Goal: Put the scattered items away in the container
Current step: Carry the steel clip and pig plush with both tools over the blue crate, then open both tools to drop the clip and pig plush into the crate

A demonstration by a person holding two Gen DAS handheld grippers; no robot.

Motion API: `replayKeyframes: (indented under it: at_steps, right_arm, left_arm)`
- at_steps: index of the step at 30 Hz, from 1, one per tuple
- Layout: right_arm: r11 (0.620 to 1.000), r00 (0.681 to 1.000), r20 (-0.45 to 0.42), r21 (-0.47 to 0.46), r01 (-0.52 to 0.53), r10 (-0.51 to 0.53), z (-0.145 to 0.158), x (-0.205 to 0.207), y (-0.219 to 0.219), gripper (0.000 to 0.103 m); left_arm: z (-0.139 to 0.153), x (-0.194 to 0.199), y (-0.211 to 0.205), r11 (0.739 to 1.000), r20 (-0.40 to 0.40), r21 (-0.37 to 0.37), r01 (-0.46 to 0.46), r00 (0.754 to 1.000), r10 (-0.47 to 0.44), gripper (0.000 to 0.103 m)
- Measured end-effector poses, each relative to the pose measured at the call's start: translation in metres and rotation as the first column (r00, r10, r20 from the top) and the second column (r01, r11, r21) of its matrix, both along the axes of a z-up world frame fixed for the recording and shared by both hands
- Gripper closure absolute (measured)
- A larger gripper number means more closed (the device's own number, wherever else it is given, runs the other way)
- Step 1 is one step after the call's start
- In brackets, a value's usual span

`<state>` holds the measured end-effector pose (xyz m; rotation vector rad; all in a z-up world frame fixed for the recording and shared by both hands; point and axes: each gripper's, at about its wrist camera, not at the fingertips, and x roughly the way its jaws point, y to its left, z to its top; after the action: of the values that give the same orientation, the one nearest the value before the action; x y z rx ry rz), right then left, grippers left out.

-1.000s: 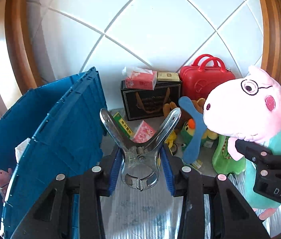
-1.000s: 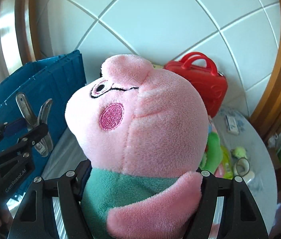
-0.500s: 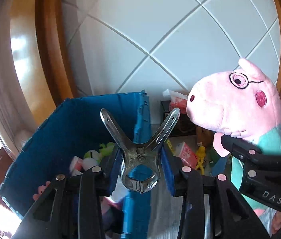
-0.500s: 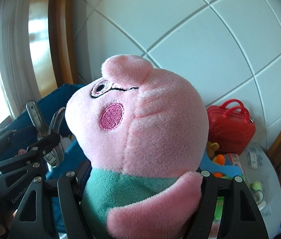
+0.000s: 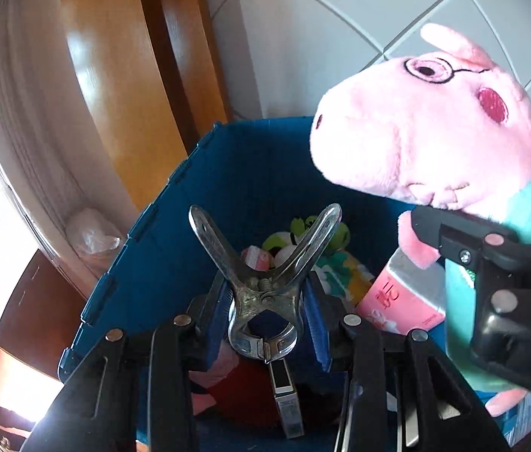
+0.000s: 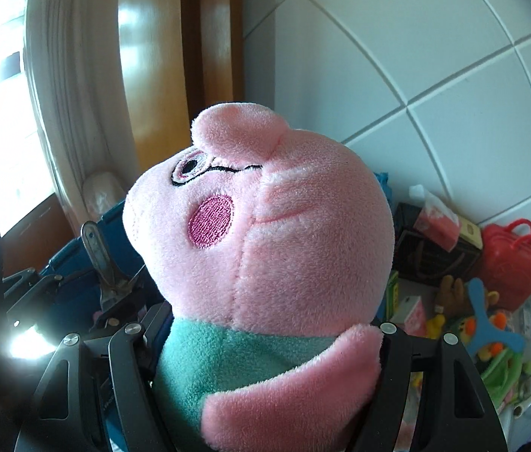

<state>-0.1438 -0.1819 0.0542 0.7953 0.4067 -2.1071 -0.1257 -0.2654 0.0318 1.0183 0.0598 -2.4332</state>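
My left gripper (image 5: 265,301) is shut on a metal spring clamp (image 5: 263,263) and holds it over the open blue crate (image 5: 145,241), which holds several toys and a pink box (image 5: 397,297). My right gripper (image 6: 261,342) is shut on a pink pig plush with a green shirt (image 6: 265,248). The plush also shows in the left wrist view (image 5: 423,124), at the right over the crate's edge. The clamp (image 6: 101,256) and the left gripper show at the left of the right wrist view.
Scattered items lie at the right of the right wrist view: a red toy suitcase (image 6: 510,256), a black box (image 6: 431,256) with a pink tissue pack (image 6: 437,222), a blue boomerang (image 6: 487,324) and small toys. A tiled wall and a wooden frame (image 5: 115,86) stand behind the crate.
Both grippers have swung left with their loads. The clamp is now above the crate's inside, and the plush has come closer over the crate's right edge.
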Motion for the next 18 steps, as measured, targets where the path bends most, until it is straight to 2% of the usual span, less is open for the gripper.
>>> replayKeyframes:
  at_steps: [3,8,16,17,18]
  right_arm:
    - [0.998,0.999,0.039,0.066,0.017,-0.019,-0.029,-0.008,-0.021,0.031]
    - [0.988,0.994,0.079,0.143,0.063,-0.075,-0.062,-0.029,-0.027,0.03]
    - [0.976,0.988,0.089,0.188,0.107,-0.125,-0.081,-0.043,-0.01,0.029]
    - [0.975,0.988,0.083,0.193,0.11,-0.128,-0.079,-0.04,-0.012,0.028]
    - [0.974,0.989,0.074,0.198,0.114,-0.13,-0.077,-0.038,-0.013,0.027]
  left_arm:
    - [-0.021,-0.012,-0.016,0.999,0.037,0.03,0.013,0.999,-0.014,0.065]
    - [-0.042,-0.025,-0.027,0.997,0.075,0.066,0.049,0.996,-0.054,0.065]
    - [-0.058,-0.034,-0.03,0.993,0.096,0.097,0.067,0.992,-0.076,0.064]
    - [-0.059,-0.035,-0.031,0.993,0.097,0.102,0.066,0.992,-0.076,0.063]
    - [-0.061,-0.036,-0.031,0.992,0.096,0.104,0.066,0.993,-0.076,0.057]
